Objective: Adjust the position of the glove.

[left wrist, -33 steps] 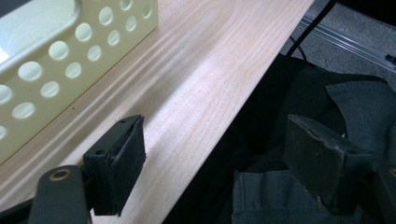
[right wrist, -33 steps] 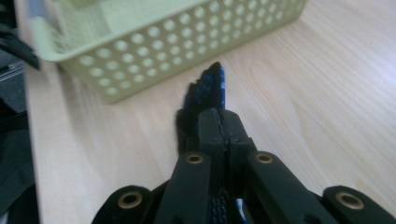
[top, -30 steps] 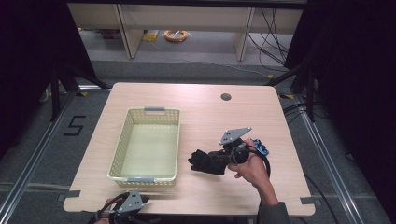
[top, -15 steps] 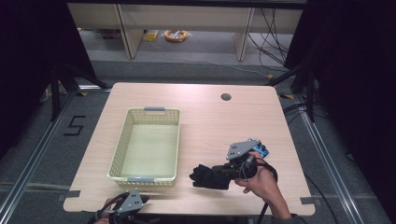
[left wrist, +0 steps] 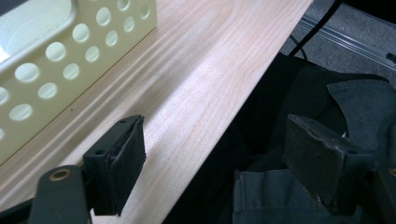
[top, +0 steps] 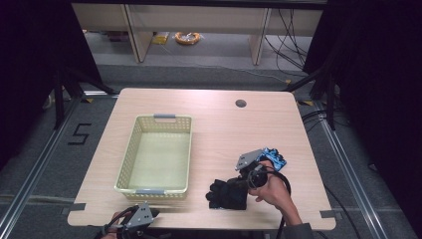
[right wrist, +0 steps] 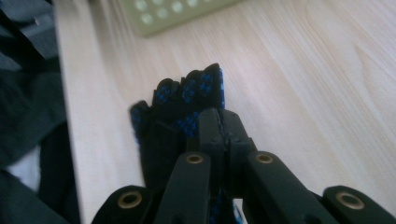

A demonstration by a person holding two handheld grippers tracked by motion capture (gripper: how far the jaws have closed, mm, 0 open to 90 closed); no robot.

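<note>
A black glove with blue dots (top: 225, 194) lies low over the table's front right, its fingers toward the basket. My right gripper (top: 239, 185) is shut on its cuff end, a hand holding it from behind. In the right gripper view the jaws (right wrist: 223, 120) are pressed together on the glove (right wrist: 180, 100), whose fingertips point away. My left gripper (top: 148, 214) sits at the table's front edge below the basket. It is open, nothing between its pads (left wrist: 128, 156), and spans the table edge over dark clothing.
A pale yellow perforated basket (top: 130, 149) stands empty on the left half of the table; its wall (left wrist: 70, 42) is close to the left gripper. A dark round grommet (top: 241, 103) sits at the back right. Bare wood lies between the basket and the glove.
My right gripper has carried the glove toward the front edge of the table and a little right. The left gripper has stayed put.
</note>
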